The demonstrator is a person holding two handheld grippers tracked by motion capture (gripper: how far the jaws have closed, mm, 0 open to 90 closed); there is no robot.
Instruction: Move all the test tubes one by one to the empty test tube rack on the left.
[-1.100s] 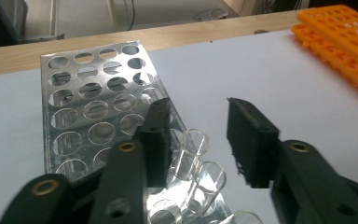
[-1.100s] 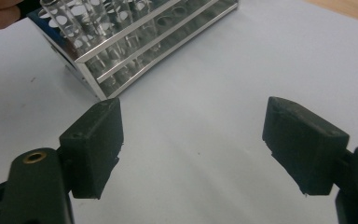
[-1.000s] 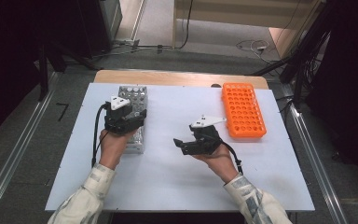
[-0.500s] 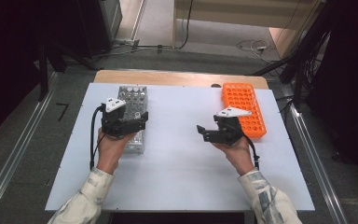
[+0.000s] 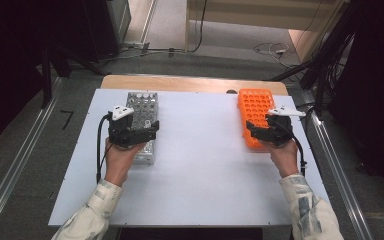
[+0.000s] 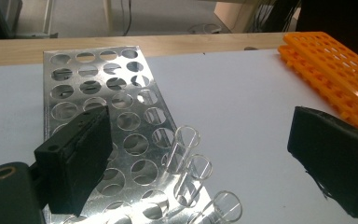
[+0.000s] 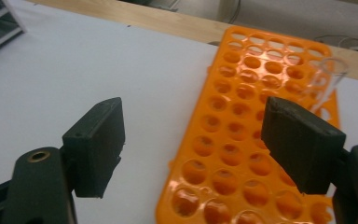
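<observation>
Left claw (image 5: pixel 150 133): hovering over the near part of the metal tube rack (image 5: pixel 141 107); its jaws have just been opening and are standing wide apart, with nothing pressed between the pads.
Metal tube rack: lying flat on the left half of the desk (image 5: pixel 200 175), long side running away from the person; most of its round holes are showing empty in the left gripper view.
Glass tubes (image 6: pixel 184 148): three clear tubes are standing tilted in holes along the rack's near edge, between the left claw's jaws in the left gripper view but apart from both pads.
Right claw (image 5: pixel 253 131): hanging over the near end of the orange tube rack (image 5: pixel 253 105), jaws spread wide, gripping nothing.
Orange tube rack: lying flat on the right half of the desk, well apart from the metal rack.
Single glass tube (image 7: pixel 325 83): standing in a hole near the orange rack's far right side, beyond the right claw's jaw and apart from it.
Hands: each is holding its gripper from below, sleeves entering from the desk's near edge.
</observation>
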